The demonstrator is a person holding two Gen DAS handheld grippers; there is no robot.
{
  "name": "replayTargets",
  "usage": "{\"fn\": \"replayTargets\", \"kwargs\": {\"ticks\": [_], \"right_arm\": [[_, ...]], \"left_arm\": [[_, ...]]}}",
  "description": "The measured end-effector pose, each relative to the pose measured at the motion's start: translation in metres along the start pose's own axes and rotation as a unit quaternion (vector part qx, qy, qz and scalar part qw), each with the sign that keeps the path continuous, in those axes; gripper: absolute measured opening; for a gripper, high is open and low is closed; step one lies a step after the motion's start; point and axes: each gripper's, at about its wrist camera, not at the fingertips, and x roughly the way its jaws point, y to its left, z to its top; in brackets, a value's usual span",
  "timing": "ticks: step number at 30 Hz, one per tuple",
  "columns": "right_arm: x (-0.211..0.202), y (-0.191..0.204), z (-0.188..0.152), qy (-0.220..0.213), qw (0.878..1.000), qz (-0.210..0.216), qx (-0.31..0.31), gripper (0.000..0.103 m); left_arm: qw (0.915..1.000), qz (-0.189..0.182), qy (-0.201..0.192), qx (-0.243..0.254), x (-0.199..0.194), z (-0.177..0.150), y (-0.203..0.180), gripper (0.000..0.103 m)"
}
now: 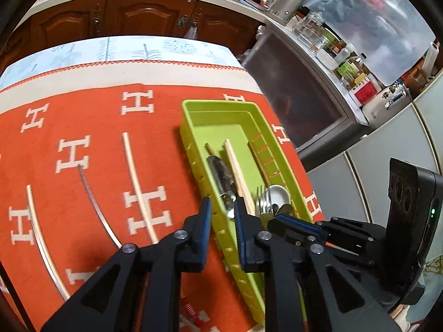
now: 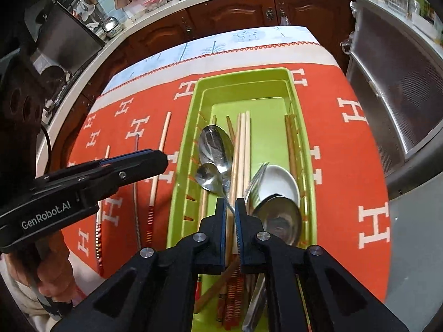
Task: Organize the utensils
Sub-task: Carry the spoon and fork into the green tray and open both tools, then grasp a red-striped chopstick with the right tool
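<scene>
Underneath: orange tablecloth (image 2: pixel 346 166) (white H pattern), wooden cabinets (image 1: pixel 149 16) behind.

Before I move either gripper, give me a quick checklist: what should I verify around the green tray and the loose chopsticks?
1. Right gripper over green tray, nearly shut: ok.
2. Whether it grips the small spoon handle between its fingers: cannot tell.
3. Left gripper open, straddling the tray's left wall: ok.
4. Chopsticks lying on the orange cloth, outside the tray: not ok.
5. Fork and white spoon inside tray: ok.
</scene>
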Motion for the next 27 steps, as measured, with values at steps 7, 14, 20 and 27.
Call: {"fn": "replayTargets", "kwargs": {"ticks": [7,14,20,27], "right_arm": [[-0.02,0.014,-0.003,-0.015,1.0,0.018,0.008,0.012],[-0.037,0.047,0.0,-0.029,0.998,0.05,0.005,0.018],[-0.031,0.079,0.005,-0.02,0.997,0.078,0.002,0.02],[-0.001,0.11,0.01,0.016,0.997,0.079,-0.005,0.02]], "left_arm": [[0.9989,0.047,-0.002,0.001,-0.033,-0.011,0.017,0.026],[0.9951,0.094,-0.028,-0.008,-0.081,-0.018,0.048,0.042],[0.99,0.123,-0.041,-0.055,-0.107,-0.027,0.089,0.046],[0.9848,0.132,-0.013,-0.112,-0.098,-0.05,0.127,0.046]]}}
